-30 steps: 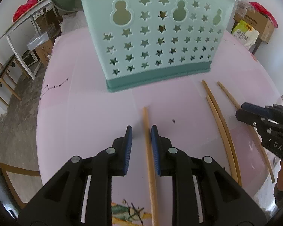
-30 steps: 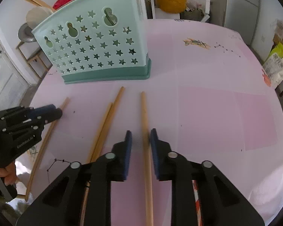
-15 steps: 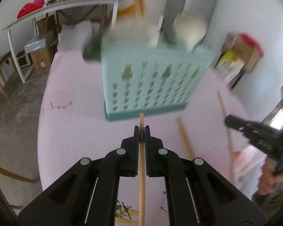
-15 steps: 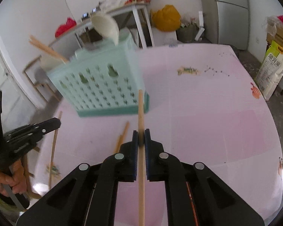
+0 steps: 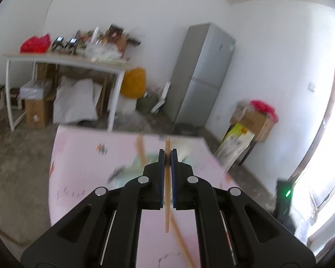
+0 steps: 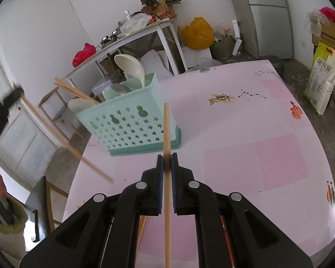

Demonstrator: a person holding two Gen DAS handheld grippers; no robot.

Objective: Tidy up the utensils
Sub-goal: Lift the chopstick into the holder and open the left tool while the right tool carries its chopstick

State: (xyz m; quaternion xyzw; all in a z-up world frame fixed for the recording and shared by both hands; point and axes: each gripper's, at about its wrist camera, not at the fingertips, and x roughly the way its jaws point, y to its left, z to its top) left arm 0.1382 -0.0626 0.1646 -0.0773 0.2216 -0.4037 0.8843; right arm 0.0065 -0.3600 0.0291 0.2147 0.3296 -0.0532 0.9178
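My left gripper (image 5: 167, 154) is shut on a wooden chopstick (image 5: 167, 192) and holds it high above the pink table (image 5: 78, 178), with the blurred mint basket (image 5: 131, 169) below it. My right gripper (image 6: 167, 158) is shut on another wooden chopstick (image 6: 166, 129), lifted in front of the mint star-holed utensil basket (image 6: 131, 129). In the right wrist view the left gripper (image 6: 9, 98) shows blurred at the left edge with its chopstick (image 6: 67, 145) slanting down. The basket holds white spoons (image 6: 131, 67) and chopsticks (image 6: 73, 90).
More chopsticks lie on the pink table (image 6: 245, 156) under my right gripper (image 6: 143, 225) and under my left one (image 5: 181, 241). A cluttered white side table (image 6: 131, 35), a fridge (image 5: 201, 73), boxes and a rice bag (image 6: 323, 78) surround the table.
Both grippers closed on chopsticks lying on the table and lifted them. The left one rose fast and tilted up toward the room; the right one rose and drew back from the basket.
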